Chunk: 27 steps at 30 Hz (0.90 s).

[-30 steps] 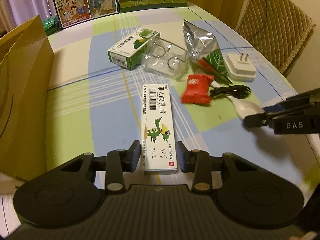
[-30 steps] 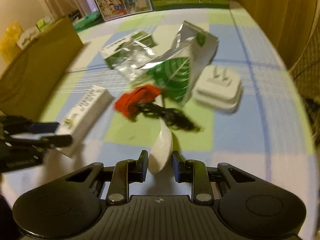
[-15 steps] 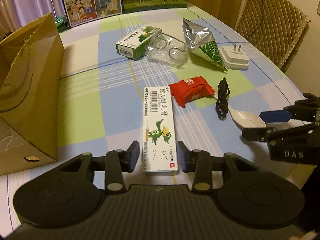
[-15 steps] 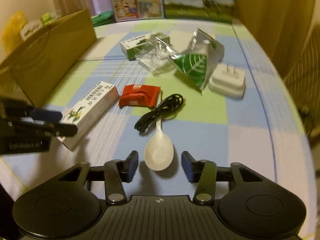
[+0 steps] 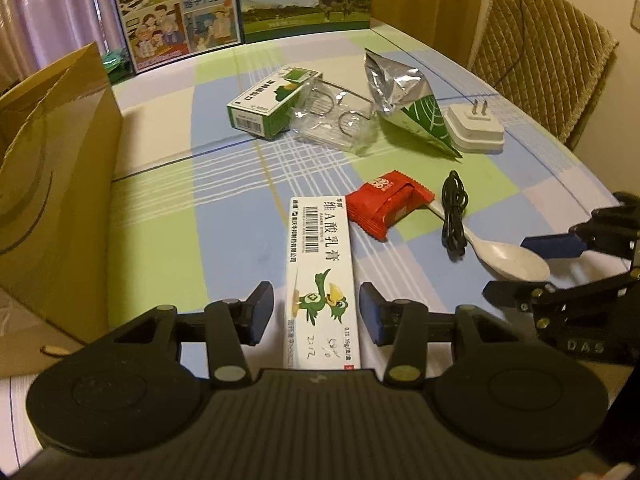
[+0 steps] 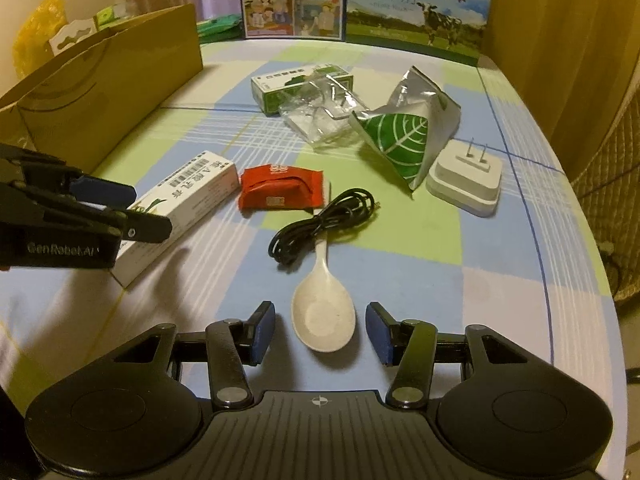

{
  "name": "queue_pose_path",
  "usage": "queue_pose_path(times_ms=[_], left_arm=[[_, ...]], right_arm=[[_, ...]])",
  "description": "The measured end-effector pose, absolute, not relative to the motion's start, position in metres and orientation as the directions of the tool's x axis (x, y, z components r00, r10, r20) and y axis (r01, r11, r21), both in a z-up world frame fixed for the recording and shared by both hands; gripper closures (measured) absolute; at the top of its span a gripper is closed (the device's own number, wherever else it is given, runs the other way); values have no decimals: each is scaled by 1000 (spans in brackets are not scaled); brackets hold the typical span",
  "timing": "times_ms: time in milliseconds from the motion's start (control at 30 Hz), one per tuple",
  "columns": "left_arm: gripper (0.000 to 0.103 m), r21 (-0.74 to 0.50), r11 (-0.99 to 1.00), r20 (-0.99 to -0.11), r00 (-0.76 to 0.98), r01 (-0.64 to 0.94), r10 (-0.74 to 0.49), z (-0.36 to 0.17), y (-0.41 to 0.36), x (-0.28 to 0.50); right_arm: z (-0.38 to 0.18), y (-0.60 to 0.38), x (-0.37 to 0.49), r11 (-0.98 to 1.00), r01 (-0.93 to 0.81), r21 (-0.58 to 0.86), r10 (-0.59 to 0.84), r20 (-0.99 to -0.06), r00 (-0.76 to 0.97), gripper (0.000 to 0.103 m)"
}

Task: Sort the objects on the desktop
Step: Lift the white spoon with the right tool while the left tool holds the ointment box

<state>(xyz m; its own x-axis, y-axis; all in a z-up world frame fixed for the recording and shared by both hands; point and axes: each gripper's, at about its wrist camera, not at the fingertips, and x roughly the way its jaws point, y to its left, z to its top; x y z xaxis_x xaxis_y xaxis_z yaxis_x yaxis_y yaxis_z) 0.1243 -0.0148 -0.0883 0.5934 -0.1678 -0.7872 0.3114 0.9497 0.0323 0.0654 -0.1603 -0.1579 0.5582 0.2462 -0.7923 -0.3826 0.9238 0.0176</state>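
A long white ointment box (image 5: 322, 276) with a green bird lies on the checked tablecloth, its near end between the fingers of my open left gripper (image 5: 317, 312); neither pad touches it. A white spoon (image 6: 323, 312) lies bowl-first between the fingers of my open right gripper (image 6: 321, 332), untouched, its handle under a coiled black cable (image 6: 320, 220). A red snack packet (image 6: 280, 192) sits beside the ointment box (image 6: 176, 208). In the right wrist view my left gripper (image 6: 132, 210) reaches in from the left over that box.
A brown paper bag (image 5: 52, 184) stands at the left. Farther back lie a green-white box (image 5: 272, 104), clear plastic packaging (image 5: 332, 124), a silver-green foil pouch (image 5: 408, 100) and a white plug adapter (image 5: 476, 128). Milk cartons (image 5: 240, 4) line the far edge; a woven chair (image 5: 540, 56) stands right.
Both grippers have opened wider and drawn back slightly. The spoon, earlier close between the right fingers, now lies free on the cloth. The ointment box has stayed put.
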Motion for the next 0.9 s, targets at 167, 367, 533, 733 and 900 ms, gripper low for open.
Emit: queue_pose_path(times_ms=[167, 367, 533, 733, 900], left_arm=[[62, 30, 947, -791, 586, 320, -173, -93, -16, 128], [67, 19, 945, -799, 573, 326, -182, -98, -14, 129], [67, 23, 944, -799, 574, 329, -181, -101, -14, 130], [67, 13, 945, -799, 572, 326, -186, -101, -12, 131], [67, 12, 944, -797, 573, 329, -189, -101, -13, 131]], right_arm=[[-158, -159, 67, 924, -382, 25, 253, -790, 559, 55], [-158, -161, 69, 927, -373, 34, 256, -785, 564, 55], [-158, -160, 74, 929, -370, 27, 251, -781, 572, 60], [-159, -155, 73, 919, -393, -2, 246, -778, 578, 73], [-158, -156, 72, 923, -386, 12, 249, -781, 573, 73]])
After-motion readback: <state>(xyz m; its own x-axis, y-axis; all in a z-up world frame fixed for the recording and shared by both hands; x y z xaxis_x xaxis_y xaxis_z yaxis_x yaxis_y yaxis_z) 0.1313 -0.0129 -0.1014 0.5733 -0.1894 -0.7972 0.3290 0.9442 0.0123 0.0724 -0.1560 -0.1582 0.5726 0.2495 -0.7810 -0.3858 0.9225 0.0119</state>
